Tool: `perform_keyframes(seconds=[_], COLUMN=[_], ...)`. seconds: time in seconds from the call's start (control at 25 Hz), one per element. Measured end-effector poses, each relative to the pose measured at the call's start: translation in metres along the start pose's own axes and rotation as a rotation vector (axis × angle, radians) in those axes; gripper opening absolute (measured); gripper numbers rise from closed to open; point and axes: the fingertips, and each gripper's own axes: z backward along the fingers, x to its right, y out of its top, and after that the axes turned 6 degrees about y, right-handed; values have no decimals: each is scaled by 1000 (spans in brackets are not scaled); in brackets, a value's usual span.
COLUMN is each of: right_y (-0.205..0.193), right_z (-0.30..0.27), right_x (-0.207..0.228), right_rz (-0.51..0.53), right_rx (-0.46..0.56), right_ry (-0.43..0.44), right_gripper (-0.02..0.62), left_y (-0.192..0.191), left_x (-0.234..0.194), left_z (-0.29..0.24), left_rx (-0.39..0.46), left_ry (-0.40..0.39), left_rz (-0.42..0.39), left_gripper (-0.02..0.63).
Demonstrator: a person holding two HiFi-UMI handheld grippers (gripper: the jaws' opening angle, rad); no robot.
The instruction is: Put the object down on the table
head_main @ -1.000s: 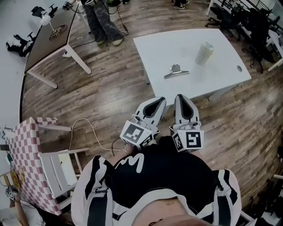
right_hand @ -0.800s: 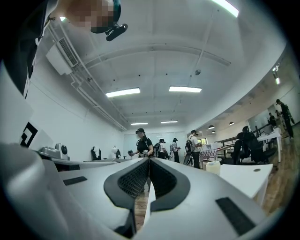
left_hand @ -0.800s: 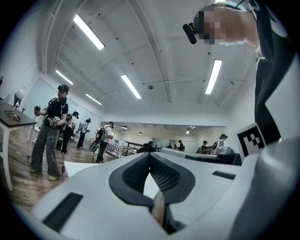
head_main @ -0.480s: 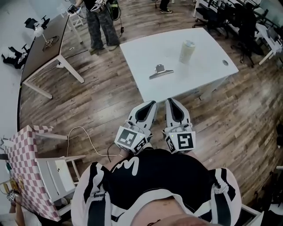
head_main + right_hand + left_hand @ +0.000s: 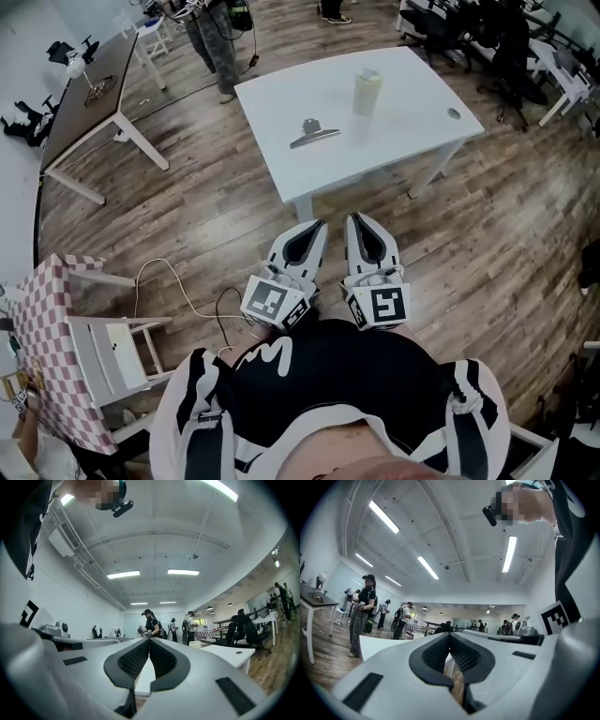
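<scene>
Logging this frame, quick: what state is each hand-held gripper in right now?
Left hand-held gripper: closed, holding nothing.
Right hand-held gripper: closed, holding nothing.

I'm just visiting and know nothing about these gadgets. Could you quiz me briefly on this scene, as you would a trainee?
1. Which thing shares the white rectangular table with the pale upright cylinder? A: silver metal clip; B: red mug; C: open book.
2. True or false: the right hand-held gripper is holding an object.
3. Fill in: the jaws of the left hand-held gripper are ___ (open or shut).
Key: 1 A; 2 false, its jaws are shut on nothing; 3 shut.
</scene>
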Motion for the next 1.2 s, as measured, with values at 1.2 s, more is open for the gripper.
perform_keyframes(seconds=[1.2], right_y=[-1], right_z=[72], right_x=[-58], right_rz=[-113], right_rx=[-34], right_ry=[-11], right_gripper=[17], left_y=[-5], left_x=[47], left_z=[88], left_rx=[-30], left_ry=[-37], left_rz=[-2], left_gripper=[5])
